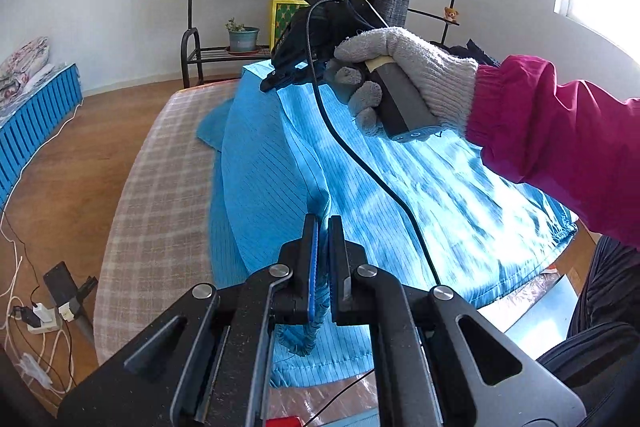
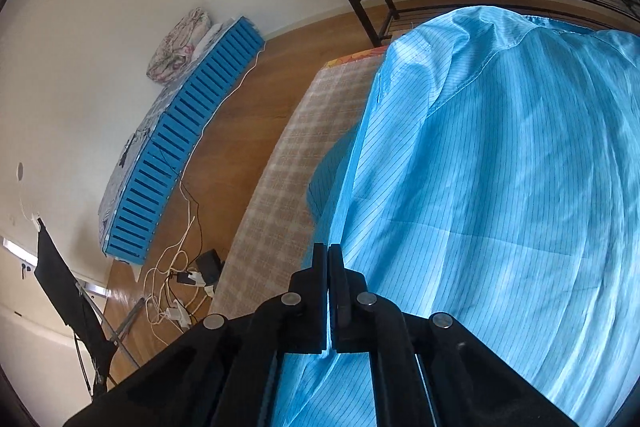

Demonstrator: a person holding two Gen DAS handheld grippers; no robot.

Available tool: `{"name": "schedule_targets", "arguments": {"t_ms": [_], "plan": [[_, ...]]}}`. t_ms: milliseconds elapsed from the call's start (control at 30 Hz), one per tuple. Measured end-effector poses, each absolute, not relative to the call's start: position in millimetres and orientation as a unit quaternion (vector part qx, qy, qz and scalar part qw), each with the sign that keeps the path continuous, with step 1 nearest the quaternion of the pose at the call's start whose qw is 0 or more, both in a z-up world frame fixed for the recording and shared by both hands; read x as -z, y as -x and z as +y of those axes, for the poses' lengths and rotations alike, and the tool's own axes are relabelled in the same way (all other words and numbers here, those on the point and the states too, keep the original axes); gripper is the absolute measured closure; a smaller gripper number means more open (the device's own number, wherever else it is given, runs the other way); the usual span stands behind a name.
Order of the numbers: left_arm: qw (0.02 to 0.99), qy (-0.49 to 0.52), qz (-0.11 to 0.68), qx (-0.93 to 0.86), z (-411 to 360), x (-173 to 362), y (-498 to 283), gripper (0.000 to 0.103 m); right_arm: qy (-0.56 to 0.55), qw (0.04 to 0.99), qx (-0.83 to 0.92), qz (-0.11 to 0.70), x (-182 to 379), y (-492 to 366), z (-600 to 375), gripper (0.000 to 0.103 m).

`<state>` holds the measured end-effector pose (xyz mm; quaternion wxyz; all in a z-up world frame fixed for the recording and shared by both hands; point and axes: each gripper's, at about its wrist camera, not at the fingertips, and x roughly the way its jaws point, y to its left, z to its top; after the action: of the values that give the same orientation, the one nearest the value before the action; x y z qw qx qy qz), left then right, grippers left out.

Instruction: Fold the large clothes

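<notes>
Now, left fingers (image 1: pixel 323 227): pinching a gathered blue cuff of the garment (image 1: pixel 400 187).
Right fingers (image 2: pixel 329 254): pressed together on a thin garment fold.
Garment: spread ahead of both fingers over the checked table (image 2: pixel 280 195).
Gloved hand (image 1: pixel 404 67): holds the right gripper (image 1: pixel 276 81).

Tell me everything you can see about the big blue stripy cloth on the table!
The big bright blue garment is thin, slightly shiny fabric with fine dark pinstripes, stitched seams and a gathered elastic edge. It lies spread and wrinkled over the beige checked table cover. The left gripper is shut on a bunched fold at its near edge. The right gripper is shut on the fabric farther along, with pale cloth showing between its jaws.
</notes>
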<state>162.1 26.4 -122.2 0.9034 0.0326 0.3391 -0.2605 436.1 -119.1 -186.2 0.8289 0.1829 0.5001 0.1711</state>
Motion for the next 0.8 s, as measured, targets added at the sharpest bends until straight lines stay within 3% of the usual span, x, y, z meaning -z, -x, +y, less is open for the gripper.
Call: {"name": "schedule_targets", "arguments": {"t_ms": [167,433,633,667,700,733,800], "plan": [[0.892,-0.062,0.344,0.288,7,124,-144,0.101,-0.223,0.83,-0.149,0.49,197,-402,-165,0.103],[0.876,-0.086,0.369,0.299,-4,143,-119,0.101,-0.261,0.79,-0.115,0.543,269,-361,-203,0.103],[0.88,-0.088,0.378,0.275,3,149,-112,0.101,-0.234,0.803,-0.125,0.534,260,-372,-182,0.103],[0.878,-0.084,0.382,0.276,6,150,-110,0.098,-0.222,0.805,-0.123,0.537,258,-374,-179,0.103],[0.874,-0.077,0.387,0.282,9,149,-107,0.087,-0.208,0.807,-0.121,0.54,257,-374,-176,0.103],[0.873,-0.069,0.389,0.285,13,149,-102,0.061,-0.197,0.809,-0.119,0.541,256,-373,-176,0.103],[0.878,-0.048,0.381,0.285,27,145,-92,0.037,-0.194,0.809,-0.116,0.542,256,-370,-182,0.103]]}}
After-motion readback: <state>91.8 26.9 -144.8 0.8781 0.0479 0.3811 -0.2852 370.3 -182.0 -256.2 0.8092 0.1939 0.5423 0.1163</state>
